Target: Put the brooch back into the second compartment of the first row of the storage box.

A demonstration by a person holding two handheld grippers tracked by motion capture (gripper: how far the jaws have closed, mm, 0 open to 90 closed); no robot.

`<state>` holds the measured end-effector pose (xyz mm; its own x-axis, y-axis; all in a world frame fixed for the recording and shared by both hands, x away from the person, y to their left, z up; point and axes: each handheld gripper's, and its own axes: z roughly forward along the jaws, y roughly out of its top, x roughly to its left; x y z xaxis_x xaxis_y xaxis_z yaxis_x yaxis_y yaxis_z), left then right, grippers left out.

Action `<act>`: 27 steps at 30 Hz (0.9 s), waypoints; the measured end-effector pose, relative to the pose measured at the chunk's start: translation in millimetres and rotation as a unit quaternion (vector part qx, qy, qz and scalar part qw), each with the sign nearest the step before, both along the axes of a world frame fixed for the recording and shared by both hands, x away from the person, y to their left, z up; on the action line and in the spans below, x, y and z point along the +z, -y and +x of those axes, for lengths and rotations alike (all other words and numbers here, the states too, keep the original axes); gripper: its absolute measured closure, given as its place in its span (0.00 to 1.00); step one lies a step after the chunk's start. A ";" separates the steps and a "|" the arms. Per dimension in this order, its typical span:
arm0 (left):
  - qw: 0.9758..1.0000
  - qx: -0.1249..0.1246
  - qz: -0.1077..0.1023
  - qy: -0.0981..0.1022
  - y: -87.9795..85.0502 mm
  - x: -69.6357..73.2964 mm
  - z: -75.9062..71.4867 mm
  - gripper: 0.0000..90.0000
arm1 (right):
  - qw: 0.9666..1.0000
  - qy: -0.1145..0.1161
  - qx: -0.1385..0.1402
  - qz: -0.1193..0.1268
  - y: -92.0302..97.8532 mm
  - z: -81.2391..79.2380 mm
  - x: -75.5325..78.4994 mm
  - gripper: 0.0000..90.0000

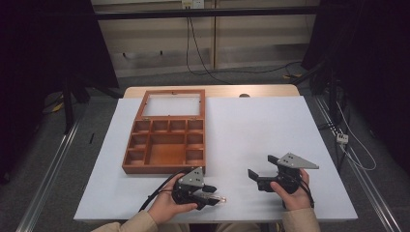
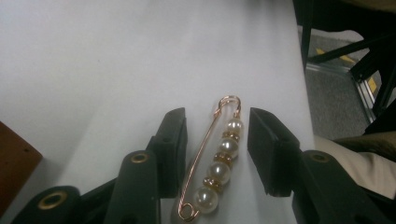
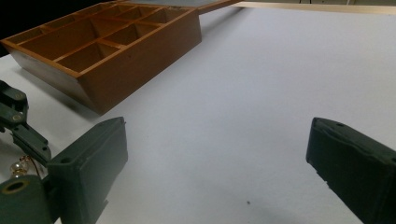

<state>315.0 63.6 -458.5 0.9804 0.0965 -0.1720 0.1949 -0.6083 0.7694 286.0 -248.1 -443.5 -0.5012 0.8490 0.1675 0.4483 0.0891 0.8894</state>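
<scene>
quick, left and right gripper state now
left gripper: open, jaws either side of the pearl pin, pads not pressing it
right gripper: open wide, nothing between the jaws

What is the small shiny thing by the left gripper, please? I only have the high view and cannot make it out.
Observer: It is a gold safety-pin brooch strung with four pearls, lying flat on the white table.
Operator: Thank you. Is the left gripper holding it?
Observer: Not that I can see. In the left gripper view the brooch lies between the jaws of the left gripper, with a gap visible on each side.
Operator: And does the right gripper have anything?
Observer: No. The right gripper has its jaws wide apart over bare table, with the wooden box beyond them to the left in its view.
</scene>
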 end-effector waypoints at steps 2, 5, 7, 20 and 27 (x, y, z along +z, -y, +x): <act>1.000 -0.001 0.008 0.004 0.7 0.2 -0.6 0.68 | 1.000 0.000 -0.001 0.004 0.6 -0.1 -0.1 0.06; 1.000 0.000 0.009 0.019 1.2 0.2 -1.4 0.73 | 1.000 -0.001 -0.001 0.003 0.9 -0.1 -0.5 0.06; 1.000 0.005 0.013 0.020 0.7 0.3 -1.5 0.78 | 1.000 0.000 0.000 0.002 0.5 0.0 -0.7 0.06; 0.999 0.040 0.020 -0.002 -4.2 3.1 4.7 0.89 | 1.000 -0.003 0.002 0.000 0.0 0.5 -1.5 0.06; 0.999 0.051 0.004 -0.017 -8.6 9.4 6.9 0.89 | 1.000 -0.002 0.003 0.002 0.2 0.6 -0.5 0.06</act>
